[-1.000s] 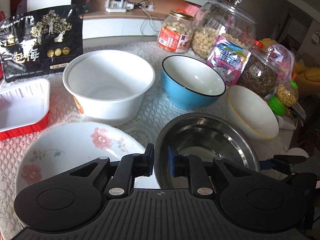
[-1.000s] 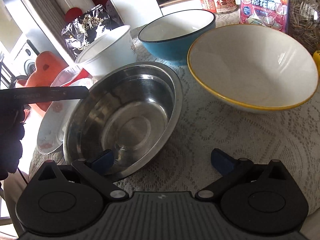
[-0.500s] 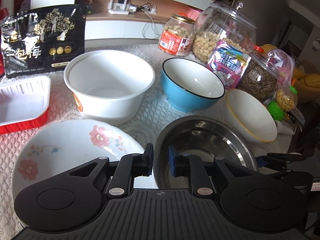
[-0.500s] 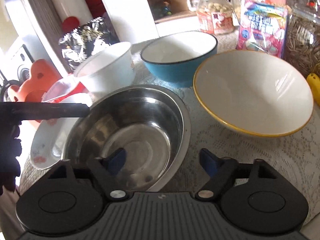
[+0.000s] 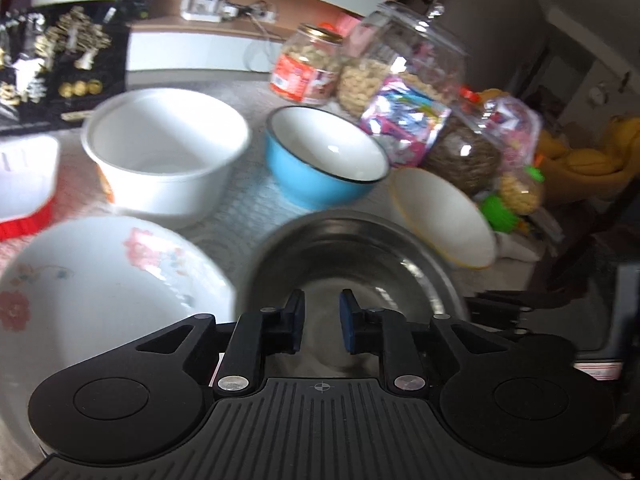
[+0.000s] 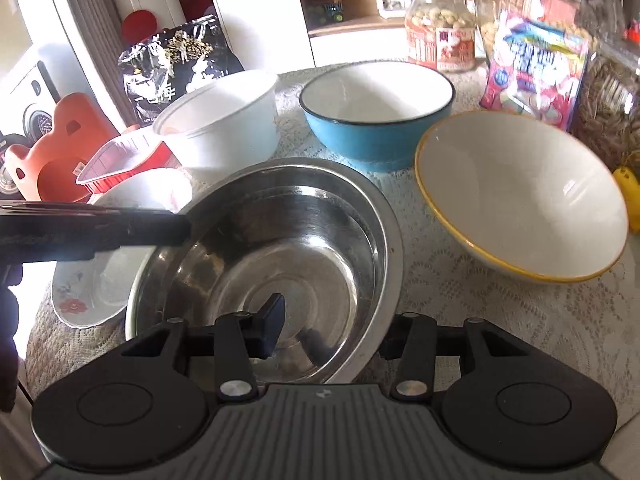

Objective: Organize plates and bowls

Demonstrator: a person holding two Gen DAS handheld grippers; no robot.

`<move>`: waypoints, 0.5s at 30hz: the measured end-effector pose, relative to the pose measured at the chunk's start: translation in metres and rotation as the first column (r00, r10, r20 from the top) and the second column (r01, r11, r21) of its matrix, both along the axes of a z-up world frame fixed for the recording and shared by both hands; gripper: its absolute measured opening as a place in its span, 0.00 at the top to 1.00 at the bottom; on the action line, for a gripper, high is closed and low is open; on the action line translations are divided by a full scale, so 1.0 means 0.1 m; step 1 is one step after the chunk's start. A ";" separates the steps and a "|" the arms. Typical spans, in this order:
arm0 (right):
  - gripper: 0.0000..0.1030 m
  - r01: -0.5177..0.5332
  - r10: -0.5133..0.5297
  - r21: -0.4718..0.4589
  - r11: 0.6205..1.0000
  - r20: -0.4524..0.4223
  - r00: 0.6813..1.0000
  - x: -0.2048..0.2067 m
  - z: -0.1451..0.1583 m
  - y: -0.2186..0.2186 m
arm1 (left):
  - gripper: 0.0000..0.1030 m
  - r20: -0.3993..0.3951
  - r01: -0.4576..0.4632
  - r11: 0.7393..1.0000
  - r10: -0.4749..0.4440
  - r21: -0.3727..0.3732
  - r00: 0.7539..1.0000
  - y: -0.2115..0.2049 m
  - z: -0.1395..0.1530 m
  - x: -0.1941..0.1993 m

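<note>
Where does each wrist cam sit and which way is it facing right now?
Left wrist: on the left gripper, angled down over the steel bowl and floral plate; own fingers narrowly apart, holding nothing.
Right wrist: on the right gripper, looking down at the steel bowl; jaws have just been closing astride its near rim, the left gripper crossing at left.
Shared: steel bowl, blue bowl, yellow-rimmed bowl.

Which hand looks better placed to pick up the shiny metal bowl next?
Right. The right gripper straddles the steel bowl at its near rim, its fingers just closing around it. The left gripper, fingers narrowly apart and just opening, has nothing between them.
</note>
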State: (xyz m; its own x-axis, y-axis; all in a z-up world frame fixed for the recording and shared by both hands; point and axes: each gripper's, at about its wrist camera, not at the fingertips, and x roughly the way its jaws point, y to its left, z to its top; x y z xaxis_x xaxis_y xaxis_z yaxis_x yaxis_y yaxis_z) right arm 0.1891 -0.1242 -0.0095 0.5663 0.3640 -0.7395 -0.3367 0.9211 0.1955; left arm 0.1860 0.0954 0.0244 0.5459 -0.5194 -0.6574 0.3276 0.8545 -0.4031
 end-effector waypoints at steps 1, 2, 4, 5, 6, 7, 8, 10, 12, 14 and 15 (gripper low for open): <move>0.55 -0.007 0.007 0.003 1.000 0.018 1.000 -0.02 0.05 0.02 | 0.80 0.004 0.024 0.999 -0.024 -0.020 1.000 -0.03 0.03 -0.04; 0.55 -0.017 0.016 0.006 1.000 0.027 1.000 -0.03 0.11 0.04 | 0.79 0.020 0.036 0.999 -0.036 -0.010 0.999 -0.07 0.06 -0.08; 0.55 -0.021 0.021 -0.003 1.000 0.044 0.999 -0.01 0.22 0.09 | 0.79 0.061 0.021 0.999 -0.024 0.039 0.998 -0.09 0.15 -0.16; 0.55 -0.011 0.011 0.001 1.000 0.045 0.999 0.01 0.25 0.09 | 0.79 0.073 0.000 0.999 -0.003 0.044 0.997 -0.05 0.17 -0.17; 0.55 -0.002 0.001 0.010 1.000 0.041 0.999 0.04 0.27 0.09 | 0.79 0.082 -0.036 0.998 0.032 0.044 0.996 0.02 0.20 -0.18; 0.55 0.005 -0.006 0.019 1.000 0.035 0.999 0.05 0.28 0.08 | 0.79 0.097 -0.088 0.995 0.082 0.051 0.992 0.11 0.23 -0.18; 0.55 0.008 -0.009 0.025 1.000 0.032 0.999 0.06 0.28 0.07 | 0.79 0.114 -0.128 0.989 0.119 0.069 0.986 0.18 0.25 -0.19; 0.55 0.004 -0.005 0.025 1.000 0.040 0.999 0.04 0.27 0.07 | 0.79 0.143 -0.220 0.967 0.202 0.129 0.969 0.31 0.26 -0.16; 0.55 0.014 -0.014 0.003 1.000 0.053 0.998 0.02 0.24 0.08 | 0.79 0.114 -0.239 0.964 0.226 0.114 0.967 0.40 0.20 -0.10; 0.54 0.023 -0.021 -0.028 0.999 0.074 0.997 -0.02 0.20 0.08 | 0.79 0.074 -0.215 0.971 0.207 0.108 0.975 0.41 0.14 -0.05; 0.54 0.035 -0.030 -0.047 0.998 0.092 0.995 -0.04 0.18 0.07 | 0.79 0.066 -0.201 0.972 0.194 0.122 0.979 0.38 0.12 -0.04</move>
